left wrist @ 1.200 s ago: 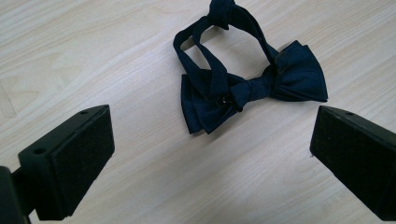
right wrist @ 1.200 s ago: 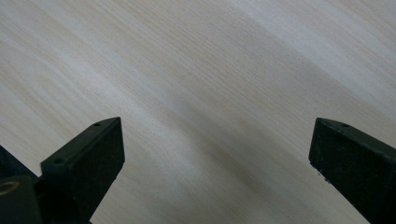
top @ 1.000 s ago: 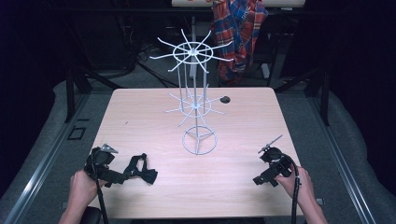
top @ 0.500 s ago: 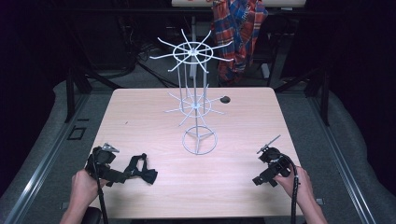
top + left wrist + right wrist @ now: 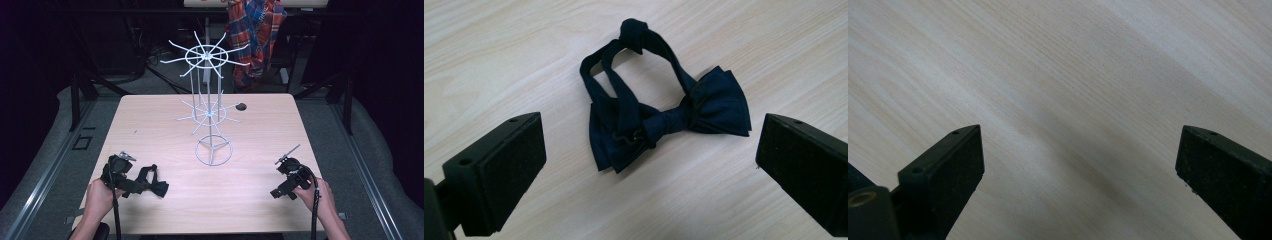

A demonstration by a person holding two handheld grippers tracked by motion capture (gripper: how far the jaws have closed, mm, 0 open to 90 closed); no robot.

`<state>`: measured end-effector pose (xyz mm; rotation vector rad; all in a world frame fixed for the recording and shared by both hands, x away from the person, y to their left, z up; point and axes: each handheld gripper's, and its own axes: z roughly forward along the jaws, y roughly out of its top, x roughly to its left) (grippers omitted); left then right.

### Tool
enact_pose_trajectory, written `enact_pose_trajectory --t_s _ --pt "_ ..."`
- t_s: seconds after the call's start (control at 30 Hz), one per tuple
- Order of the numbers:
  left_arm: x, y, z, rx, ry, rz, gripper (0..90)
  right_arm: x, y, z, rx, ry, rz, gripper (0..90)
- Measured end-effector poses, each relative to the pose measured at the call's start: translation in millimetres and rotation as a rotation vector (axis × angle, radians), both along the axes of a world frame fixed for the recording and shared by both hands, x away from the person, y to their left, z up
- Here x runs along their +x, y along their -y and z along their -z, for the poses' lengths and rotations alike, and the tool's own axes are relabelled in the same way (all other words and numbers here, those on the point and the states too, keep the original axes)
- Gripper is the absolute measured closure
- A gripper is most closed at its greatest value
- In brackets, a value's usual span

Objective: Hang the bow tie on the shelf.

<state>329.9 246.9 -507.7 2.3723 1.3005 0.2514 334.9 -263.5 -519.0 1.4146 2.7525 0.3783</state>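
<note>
Lying flat, seemingly navy bow tie (image 5: 664, 117), strap looped; both tongs apart.

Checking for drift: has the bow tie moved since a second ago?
No. The bow tie lies at the same spot left of the wire stand's base ring.

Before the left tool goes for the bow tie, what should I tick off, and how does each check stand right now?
1. Left tool open: ok, jaws spread wide.
2. Bow tie between the jaws' line: ok, centred ahead.
3. Bow tie free on the table: ok, nothing touches it.
4. Strap loop untangled: cannot tell, it is knotted at the far end.
5. Right tool open and empty: ok.
6. Wire stand upright, hooks free: ok.
</note>
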Motion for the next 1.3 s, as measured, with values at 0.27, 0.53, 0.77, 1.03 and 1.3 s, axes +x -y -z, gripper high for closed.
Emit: enact_pose_trajectory --t_s 0.27,0.53,0.77,1.03,1.3 --pt "4.0 10.5 2.4 0.008 -0.004 0.018 0.0 -0.4 0.3 -0.4 -0.004 0.0 0.006 5.4" --pt "9.5 19.9 5.6 0.019 -0.015 0.033 0.0 0.1 0.2 0.3 -0.006 -0.003 0.004 5.6" --pt "15.5 25.7 10.7 0.038 -0.029 0.032 0.0 0.1 -0.2 0.3 -0.007 -0.003 -0.002 5.8" --pt "20.7 35.9 16.1 0.055 -0.063 0.07 10.6 0.2 0.1 -0.6 -0.017 -0.013 -0.011 6.3" --pt "23.3 40.8 19.8 0.052 -0.091 0.108 44.5 -0.2 -0.8 0.4 -0.015 -0.012 -0.01 6.8"
